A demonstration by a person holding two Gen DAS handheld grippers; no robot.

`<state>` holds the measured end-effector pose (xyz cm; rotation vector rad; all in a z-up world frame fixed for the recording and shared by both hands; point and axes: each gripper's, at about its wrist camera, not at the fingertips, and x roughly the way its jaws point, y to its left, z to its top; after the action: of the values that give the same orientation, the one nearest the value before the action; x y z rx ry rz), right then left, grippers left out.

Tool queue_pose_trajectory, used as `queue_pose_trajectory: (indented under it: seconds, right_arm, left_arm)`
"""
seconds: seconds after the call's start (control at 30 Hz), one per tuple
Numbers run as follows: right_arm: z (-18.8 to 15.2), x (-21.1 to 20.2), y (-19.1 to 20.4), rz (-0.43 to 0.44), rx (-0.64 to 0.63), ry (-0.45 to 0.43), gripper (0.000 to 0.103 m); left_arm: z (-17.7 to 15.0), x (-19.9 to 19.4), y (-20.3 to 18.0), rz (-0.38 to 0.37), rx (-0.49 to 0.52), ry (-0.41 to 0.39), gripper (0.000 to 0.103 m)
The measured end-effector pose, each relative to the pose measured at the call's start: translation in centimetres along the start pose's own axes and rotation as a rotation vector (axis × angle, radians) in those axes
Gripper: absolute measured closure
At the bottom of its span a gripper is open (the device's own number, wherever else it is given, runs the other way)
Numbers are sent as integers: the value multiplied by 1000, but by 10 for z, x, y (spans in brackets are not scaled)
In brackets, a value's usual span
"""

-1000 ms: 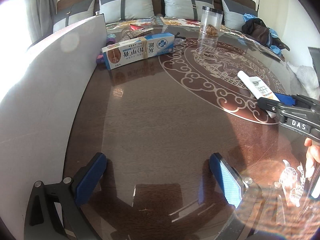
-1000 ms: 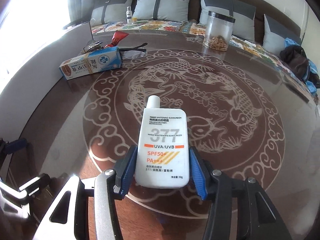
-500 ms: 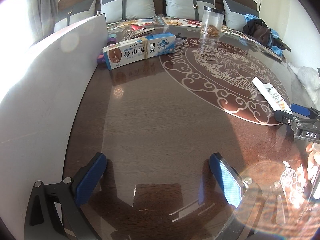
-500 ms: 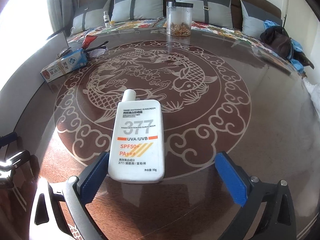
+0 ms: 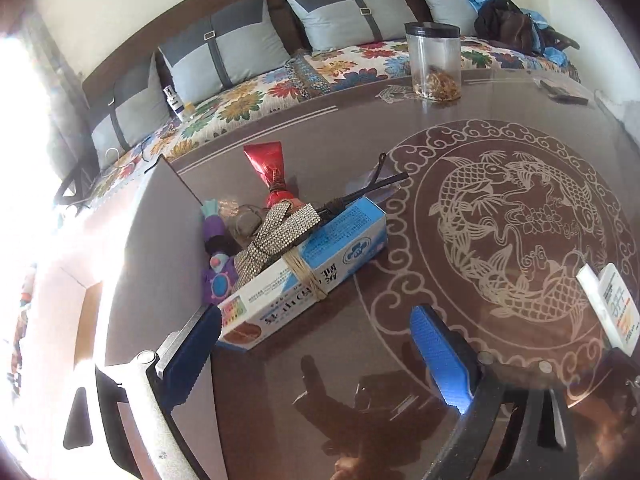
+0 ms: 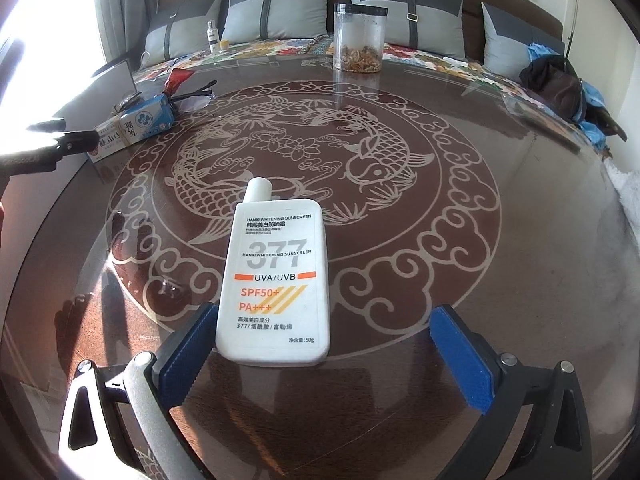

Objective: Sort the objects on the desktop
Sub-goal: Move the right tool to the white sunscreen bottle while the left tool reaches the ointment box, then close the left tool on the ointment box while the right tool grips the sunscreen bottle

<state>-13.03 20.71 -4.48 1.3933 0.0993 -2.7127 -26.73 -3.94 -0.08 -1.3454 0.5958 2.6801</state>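
A white sunscreen bottle [image 6: 276, 280] lies flat on the glass table, cap pointing away; it also shows at the right edge of the left wrist view [image 5: 612, 306]. My right gripper [image 6: 324, 352] is open, its left pad beside the bottle's base and its right pad well apart. My left gripper [image 5: 316, 356] is open and empty, close to the near end of a blue-and-white carton [image 5: 308, 276] bound with rubber bands. A rhinestone bow [image 5: 276, 236], a purple toy [image 5: 218, 276], a red tube [image 5: 270, 168] and dark glasses [image 5: 368, 190] lie by the carton.
A clear jar [image 6: 358, 38] with brown contents stands at the table's far edge. A grey upright panel [image 5: 132, 240] borders the table on the left. A sofa with grey cushions [image 6: 276, 10] runs behind. A dark bag [image 6: 560, 80] lies at the far right.
My right gripper opened and let go of the sunscreen bottle, which now lies on the table. My left gripper moved forward to the carton and the pile beside it.
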Motion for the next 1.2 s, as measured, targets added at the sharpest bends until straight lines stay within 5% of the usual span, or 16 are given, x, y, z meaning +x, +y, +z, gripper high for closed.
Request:
queue_pose_trajectory:
  seconds: [0.1, 0.2, 0.3, 0.37, 0.53, 0.6, 0.77, 0.87, 0.93, 1.07, 1.2]
  right_arm:
    - [0, 0, 0, 0, 0, 0, 0]
    - [0, 0, 0, 0, 0, 0, 0]
    - [0, 0, 0, 0, 0, 0, 0]
    - [0, 0, 0, 1, 0, 0, 0]
    - [0, 1, 0, 0, 0, 0, 0]
    - [0, 1, -1, 0, 0, 0, 0]
    - [0, 1, 0, 0, 0, 0, 0]
    - [0, 1, -1, 0, 0, 0, 0]
    - [0, 1, -1, 0, 0, 0, 0]
    - [0, 1, -1, 0, 0, 0, 0]
    - [0, 1, -1, 0, 0, 0, 0]
  left_arm:
    - [15, 22, -5, 79, 90, 2, 7]
    - [21, 46, 2, 112, 71, 25, 7]
    - [19, 55, 10, 28, 6, 54, 7]
    - [14, 51, 10, -108, -47, 83, 6]
    - [-9, 10, -17, -330, 35, 59, 6]
    - [-15, 0, -27, -335, 61, 54, 5]
    - [-21, 14, -34, -214, 50, 102, 4]
    - [-25, 25, -20, -260, -46, 113, 1]
    - [-25, 28, -14, -296, -123, 110, 5]
    - [-30, 16, -19, -275, -151, 81, 58]
    - [-62, -11, -31, -267, -172, 73, 62]
